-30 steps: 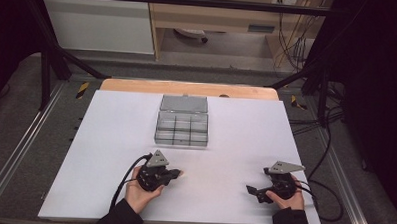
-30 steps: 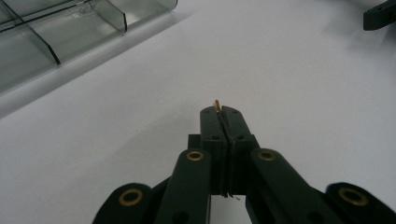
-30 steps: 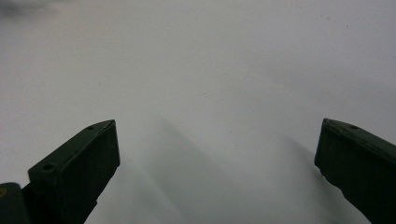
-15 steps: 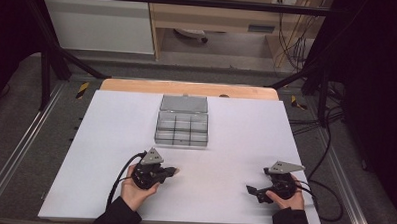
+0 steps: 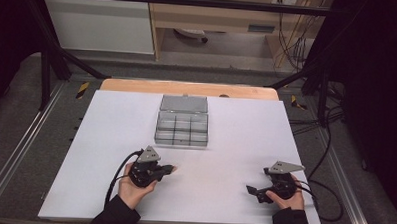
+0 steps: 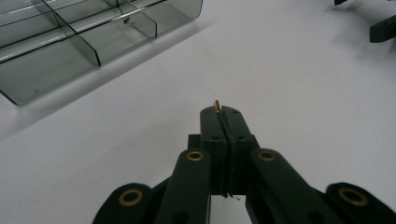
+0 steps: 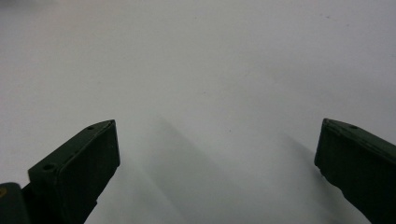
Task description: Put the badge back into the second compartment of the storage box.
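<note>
Lying on white table (image 5: pixel 235 143): left gripper (image 5: pixel 170 168) clamping small brass pin (image 6: pixel 217 105), right gripper (image 5: pixel 251 190) agape.

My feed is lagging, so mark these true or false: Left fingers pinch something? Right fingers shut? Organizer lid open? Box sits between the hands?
1. The left gripper pinches a small brass-coloured pin: true.
2. The right gripper is shut: false, its fingers stand wide apart.
3. The clear grey plastic compartment box has its lid open: true.
4. The box sits between the hands: false, it lies farther up the white table.
</note>
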The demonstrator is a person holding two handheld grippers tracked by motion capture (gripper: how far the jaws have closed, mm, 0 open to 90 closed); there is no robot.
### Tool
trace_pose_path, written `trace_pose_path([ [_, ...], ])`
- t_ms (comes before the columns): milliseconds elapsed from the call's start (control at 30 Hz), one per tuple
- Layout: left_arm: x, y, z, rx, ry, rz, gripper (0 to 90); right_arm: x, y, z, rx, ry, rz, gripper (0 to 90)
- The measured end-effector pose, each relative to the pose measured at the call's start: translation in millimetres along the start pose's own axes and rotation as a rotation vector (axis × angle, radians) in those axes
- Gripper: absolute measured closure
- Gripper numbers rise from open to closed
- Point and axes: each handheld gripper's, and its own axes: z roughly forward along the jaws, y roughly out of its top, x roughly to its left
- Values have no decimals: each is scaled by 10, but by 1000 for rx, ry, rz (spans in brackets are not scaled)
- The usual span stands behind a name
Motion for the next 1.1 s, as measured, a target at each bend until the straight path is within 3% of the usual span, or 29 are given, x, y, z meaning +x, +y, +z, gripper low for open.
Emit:
trace_pose_path([
  [1100,154,189,-115,-56,36,-24,887,2,-1,3,2,-3,3,5],
])
